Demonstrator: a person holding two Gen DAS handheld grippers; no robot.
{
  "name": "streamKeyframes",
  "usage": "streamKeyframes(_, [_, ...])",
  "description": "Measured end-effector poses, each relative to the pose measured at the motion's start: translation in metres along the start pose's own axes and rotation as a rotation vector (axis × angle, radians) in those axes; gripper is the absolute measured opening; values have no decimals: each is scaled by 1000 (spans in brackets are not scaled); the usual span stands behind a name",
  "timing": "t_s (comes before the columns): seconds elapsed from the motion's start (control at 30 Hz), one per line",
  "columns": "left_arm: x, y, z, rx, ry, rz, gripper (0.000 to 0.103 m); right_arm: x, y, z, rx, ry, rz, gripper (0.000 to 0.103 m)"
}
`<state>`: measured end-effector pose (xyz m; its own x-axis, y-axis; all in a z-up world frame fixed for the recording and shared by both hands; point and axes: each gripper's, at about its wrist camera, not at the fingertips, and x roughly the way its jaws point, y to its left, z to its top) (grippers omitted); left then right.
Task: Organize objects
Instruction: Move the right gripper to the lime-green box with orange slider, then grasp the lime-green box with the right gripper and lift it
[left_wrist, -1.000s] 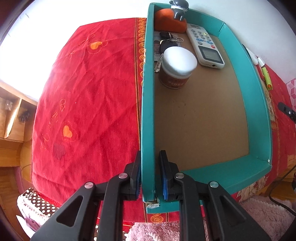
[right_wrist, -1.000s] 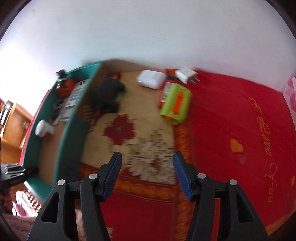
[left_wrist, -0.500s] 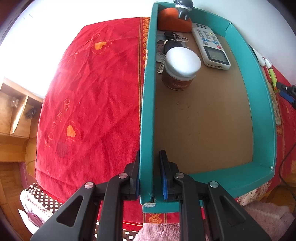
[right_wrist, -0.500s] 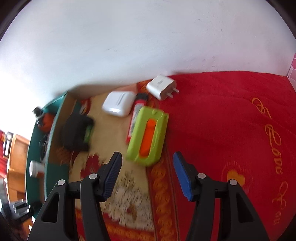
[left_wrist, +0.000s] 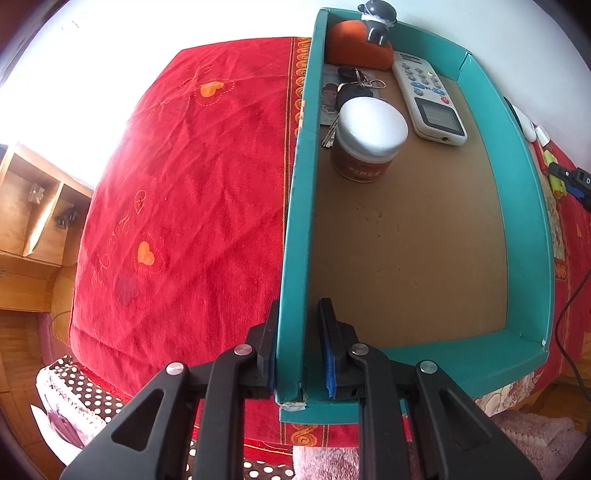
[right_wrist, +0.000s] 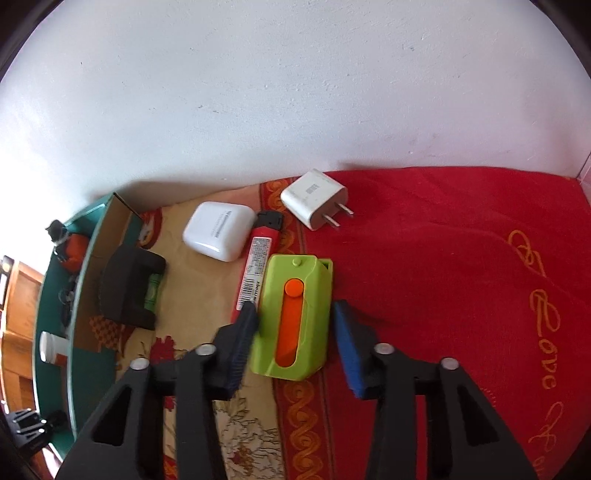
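Two hand-held grippers are at work over the red cloth-covered bed (left_wrist: 177, 206). At its left edge, the left hand-held gripper (left_wrist: 299, 354) is clamped on the teal cardboard tray's (left_wrist: 295, 236) wall. Farther right, the right hand-held gripper (right_wrist: 295, 343) is closing around the lime-green plastic box with an orange slider (right_wrist: 293, 317), pads not yet pressing.

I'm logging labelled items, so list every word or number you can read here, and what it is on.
"Love You", in gold script: red cloth.
"XINHUA"-like print beside a barcode: red utility knife, only partly legible.
Brown jar label: blurred, unreadable.
White charger grey marking: too small.
White earbud case print: too small.
Remote control buttons and screen: nothing legible.
Green case: no text.
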<state>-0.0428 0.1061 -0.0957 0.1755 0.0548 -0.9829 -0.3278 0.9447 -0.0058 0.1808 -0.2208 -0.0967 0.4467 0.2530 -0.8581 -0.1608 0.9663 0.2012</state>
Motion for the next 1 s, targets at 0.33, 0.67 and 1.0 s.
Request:
streamKeyframes(0.33, [0,-3,2,3,2,11,17,0,-3,0,-46,15,25,40])
streamKeyframes(0.67, [0,-6,0,-16,-6,18,17,-16,5,-27,-181,119,65,40])
streamKeyframes(1.0, [-2,-3,-3,-21,-6,17,17,-27,27,-62,-262,147,15,41])
